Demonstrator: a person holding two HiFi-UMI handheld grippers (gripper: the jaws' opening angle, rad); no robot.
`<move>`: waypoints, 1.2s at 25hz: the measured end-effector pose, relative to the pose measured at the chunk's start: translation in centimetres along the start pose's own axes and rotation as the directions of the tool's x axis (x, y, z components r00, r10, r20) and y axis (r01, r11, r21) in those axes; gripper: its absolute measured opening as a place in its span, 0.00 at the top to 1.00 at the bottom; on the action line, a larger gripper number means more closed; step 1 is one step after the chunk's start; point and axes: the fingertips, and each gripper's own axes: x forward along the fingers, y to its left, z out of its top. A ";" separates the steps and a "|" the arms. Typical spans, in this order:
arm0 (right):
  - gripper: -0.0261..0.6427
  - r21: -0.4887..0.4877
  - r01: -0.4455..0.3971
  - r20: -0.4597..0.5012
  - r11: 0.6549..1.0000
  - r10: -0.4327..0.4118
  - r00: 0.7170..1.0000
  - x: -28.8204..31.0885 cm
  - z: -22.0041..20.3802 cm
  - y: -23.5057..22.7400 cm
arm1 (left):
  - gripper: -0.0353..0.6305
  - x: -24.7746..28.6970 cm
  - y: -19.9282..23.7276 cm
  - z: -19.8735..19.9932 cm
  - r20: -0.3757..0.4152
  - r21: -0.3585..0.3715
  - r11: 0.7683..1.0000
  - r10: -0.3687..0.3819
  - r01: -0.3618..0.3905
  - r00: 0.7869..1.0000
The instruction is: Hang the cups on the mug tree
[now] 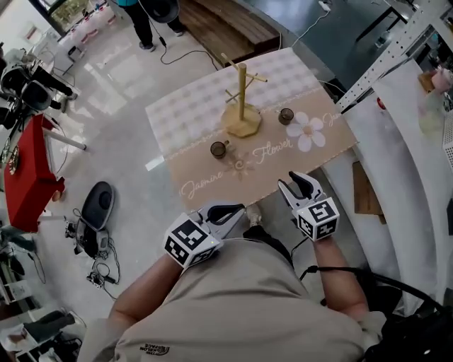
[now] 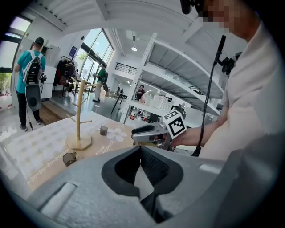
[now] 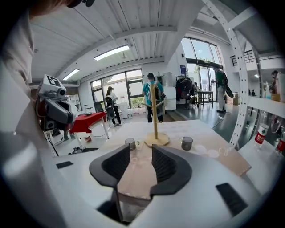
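A wooden mug tree point(image 1: 241, 99) stands upright on the patterned tablecloth point(image 1: 212, 106), with no cup on its pegs. One dark glass cup point(image 1: 219, 149) sits near its base on the left, another cup point(image 1: 286, 116) on the right. Both grippers hover at the table's near edge, short of the cups. My left gripper point(image 1: 226, 211) is shut with nothing in it; its tips meet in its own view point(image 2: 140, 149). My right gripper point(image 1: 301, 187) stands open and empty, pointing at the mug tree point(image 3: 155, 116) between the two cups point(image 3: 130, 143) point(image 3: 187, 143).
A white metal shelf frame point(image 1: 396, 49) rises right of the table. A red table point(image 1: 28, 184) and a black device with cables point(image 1: 95, 208) lie on the floor to the left. A person point(image 1: 145, 21) stands beyond the table.
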 end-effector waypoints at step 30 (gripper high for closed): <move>0.53 -0.099 -0.017 -0.183 0.995 -0.001 0.983 21.6 -4.1 -23.1 | 0.93 6.6 8.8 6.4 -0.009 -0.174 0.954 0.245 -0.243 0.969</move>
